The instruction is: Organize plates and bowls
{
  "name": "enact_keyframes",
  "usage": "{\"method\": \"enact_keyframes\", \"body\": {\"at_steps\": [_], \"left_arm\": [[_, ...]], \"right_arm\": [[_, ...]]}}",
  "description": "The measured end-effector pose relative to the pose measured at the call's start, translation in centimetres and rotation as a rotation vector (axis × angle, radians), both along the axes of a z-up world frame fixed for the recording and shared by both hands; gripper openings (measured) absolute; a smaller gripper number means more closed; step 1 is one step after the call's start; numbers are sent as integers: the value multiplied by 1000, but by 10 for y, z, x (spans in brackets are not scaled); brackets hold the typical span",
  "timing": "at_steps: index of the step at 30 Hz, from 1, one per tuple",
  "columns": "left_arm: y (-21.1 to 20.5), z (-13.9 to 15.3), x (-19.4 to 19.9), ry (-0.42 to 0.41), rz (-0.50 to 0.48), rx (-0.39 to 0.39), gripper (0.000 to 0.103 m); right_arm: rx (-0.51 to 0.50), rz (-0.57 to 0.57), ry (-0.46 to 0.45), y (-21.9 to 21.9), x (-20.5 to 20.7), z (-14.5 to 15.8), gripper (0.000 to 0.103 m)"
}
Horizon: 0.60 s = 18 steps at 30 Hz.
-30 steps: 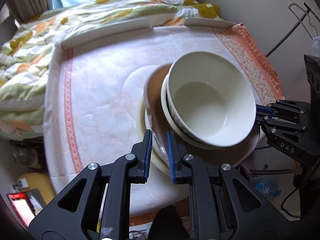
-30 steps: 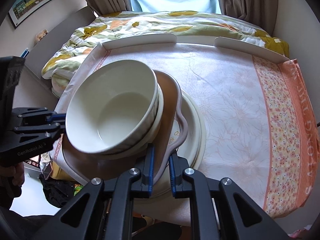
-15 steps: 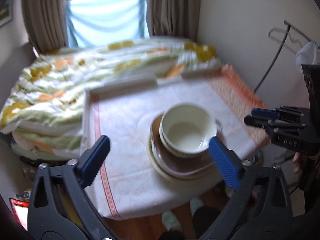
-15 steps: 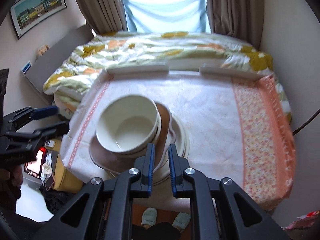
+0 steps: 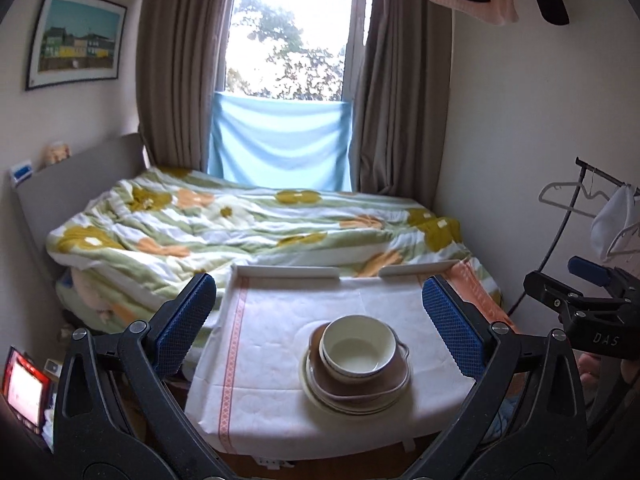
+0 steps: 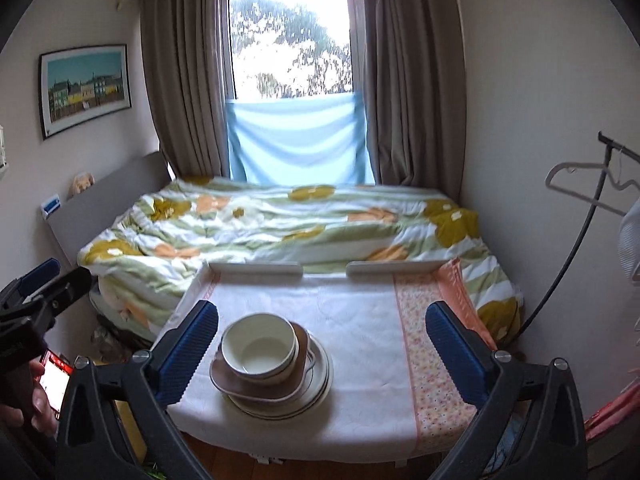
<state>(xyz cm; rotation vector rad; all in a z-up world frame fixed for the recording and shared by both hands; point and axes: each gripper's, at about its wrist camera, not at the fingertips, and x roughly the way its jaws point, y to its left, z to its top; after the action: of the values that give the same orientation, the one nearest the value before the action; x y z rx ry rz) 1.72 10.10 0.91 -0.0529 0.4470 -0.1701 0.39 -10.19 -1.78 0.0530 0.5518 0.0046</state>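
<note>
The plates and bowls are sitting in one stack near the front edge of the desk (image 5: 280, 320), which is covered with a white cloth with an orange patterned border. At the bottom is a cream round plate (image 5: 320, 398), on it a brown squarish plate (image 5: 394, 378) with a pale rim, and on top two nested cream bowls (image 5: 354, 350). From the right wrist view the same stack (image 6: 272, 364) is lying left of the desk's middle, with the bowls shifted toward the left side of the brown plate.

A second ago both claws were narrow and pinching the rim of the brown plate from opposite sides, close over the stack. Now both are pulling up and back, so the whole desk, the bed with its flowered quilt (image 5: 240, 224) and the curtained window (image 5: 288, 32) are coming into view. The left claw (image 5: 318, 326) is standing wide with nothing between its blue pads, and the stack is lying well below and beyond it. The right claw (image 6: 322, 340) is opening to its widest at this moment, also with nothing between its pads.

Judging from this, the stack is being left where it was set down, and the organizing looks finished or nearly so: every dish in view is in the one pile, with the bowls sitting a little off centre.
</note>
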Motion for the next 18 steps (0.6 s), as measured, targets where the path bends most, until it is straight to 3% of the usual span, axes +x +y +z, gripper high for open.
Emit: {"method": "enact_keyframes", "body": {"at_steps": [8,18], "left_arm": [[-12,3,-14,-19,6,1,103],[-23,2,-20,-39,10,58,103]], "right_arm": [[-50,-32,-80,-1,-23,12,103],[-44,-80,-82,-6,-29,12,103]]}}
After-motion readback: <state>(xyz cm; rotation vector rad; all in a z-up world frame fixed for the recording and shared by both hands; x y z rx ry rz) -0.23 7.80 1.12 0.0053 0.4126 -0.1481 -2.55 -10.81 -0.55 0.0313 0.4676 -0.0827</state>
